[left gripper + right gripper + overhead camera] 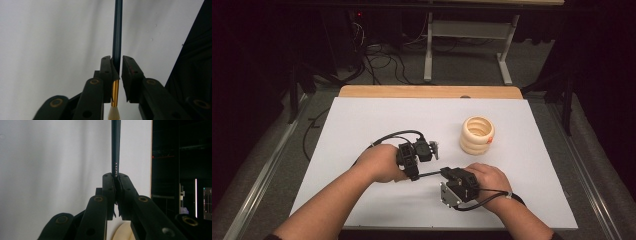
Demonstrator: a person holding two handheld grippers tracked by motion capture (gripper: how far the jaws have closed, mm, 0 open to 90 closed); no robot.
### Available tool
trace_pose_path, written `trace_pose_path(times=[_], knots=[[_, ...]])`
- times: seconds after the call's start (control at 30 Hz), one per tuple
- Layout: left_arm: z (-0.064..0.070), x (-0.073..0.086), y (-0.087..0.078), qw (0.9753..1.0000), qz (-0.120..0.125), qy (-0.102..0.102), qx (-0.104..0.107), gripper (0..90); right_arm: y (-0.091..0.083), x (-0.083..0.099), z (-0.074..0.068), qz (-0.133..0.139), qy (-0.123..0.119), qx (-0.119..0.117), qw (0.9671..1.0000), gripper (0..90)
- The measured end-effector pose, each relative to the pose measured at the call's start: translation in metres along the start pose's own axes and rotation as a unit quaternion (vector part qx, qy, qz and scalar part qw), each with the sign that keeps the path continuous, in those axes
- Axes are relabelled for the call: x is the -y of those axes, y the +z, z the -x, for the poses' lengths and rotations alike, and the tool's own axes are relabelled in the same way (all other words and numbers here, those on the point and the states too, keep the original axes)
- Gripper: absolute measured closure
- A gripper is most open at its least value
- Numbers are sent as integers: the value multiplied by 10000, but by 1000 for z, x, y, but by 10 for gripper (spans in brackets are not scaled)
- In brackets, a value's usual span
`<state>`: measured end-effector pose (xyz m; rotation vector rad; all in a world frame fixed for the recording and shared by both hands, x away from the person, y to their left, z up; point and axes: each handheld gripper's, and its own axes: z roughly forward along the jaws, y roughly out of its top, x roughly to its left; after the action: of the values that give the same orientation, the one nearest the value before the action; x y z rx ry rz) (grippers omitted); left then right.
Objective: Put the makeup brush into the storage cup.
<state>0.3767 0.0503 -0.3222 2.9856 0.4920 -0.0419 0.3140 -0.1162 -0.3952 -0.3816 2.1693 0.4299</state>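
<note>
A thin paintbrush (429, 173) with a dark blue handle (117, 30) spans the short gap between my two grippers, low over the white mat (362, 120). My right gripper (446, 172) is shut on the handle (115, 145), which runs up and away from its jaws (115, 175). My left gripper (414, 176) has its jaws around the brush near the gold ferrule (115, 92). There the brush lies against one jaw, with a narrow slit of light before the other (117, 58). Pale bristles (113, 113) show below the ferrule.
A stack of cream rings (477, 135) stands on the mat to the right of centre, behind my right hand. A wooden table edge (427, 91) borders the mat's far side. Beyond it are cables and a metal stand (428, 50) on the floor.
</note>
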Motion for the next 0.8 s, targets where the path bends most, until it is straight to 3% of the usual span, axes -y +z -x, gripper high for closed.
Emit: trace_pose_path(times=[0.03,0.17,0.27,0.4,0.47,0.57,0.67,0.73,0.77,0.8], knots=[[0,0,0,10000,3,1,-13,743,0,1,1,15,-98,-1,10000,877],[0,1,-1,10000,29,-14,-69,651,1,1,1,9,-88,5,10000,877],[-1,1,0,9999,41,-118,-40,579,0,0,-1,-73,55,-20,10000,877],[-2,2,2,9999,-26,-112,-69,462,2,1,1,-23,-120,-18,9999,877],[-2,3,3,9998,-8,-144,-132,400,1,1,0,-49,-13,-28,10000,877],[-3,4,4,9995,-11,-264,-156,302,1,3,1,-26,-113,-12,9999,877],[-3,6,5,9992,-7,-317,-257,165,0,4,0,-73,-26,-12,10000,877],[-4,7,6,9989,-8,-401,-240,125,0,5,1,-65,-105,-15,9999,877],[-5,8,6,9987,-29,-449,-256,83,-1,6,-3,-148,96,-44,9998,877],[-5,9,6,9985,-58,-473,-276,50,0,7,-1,-91,-57,-24,9999,877]])
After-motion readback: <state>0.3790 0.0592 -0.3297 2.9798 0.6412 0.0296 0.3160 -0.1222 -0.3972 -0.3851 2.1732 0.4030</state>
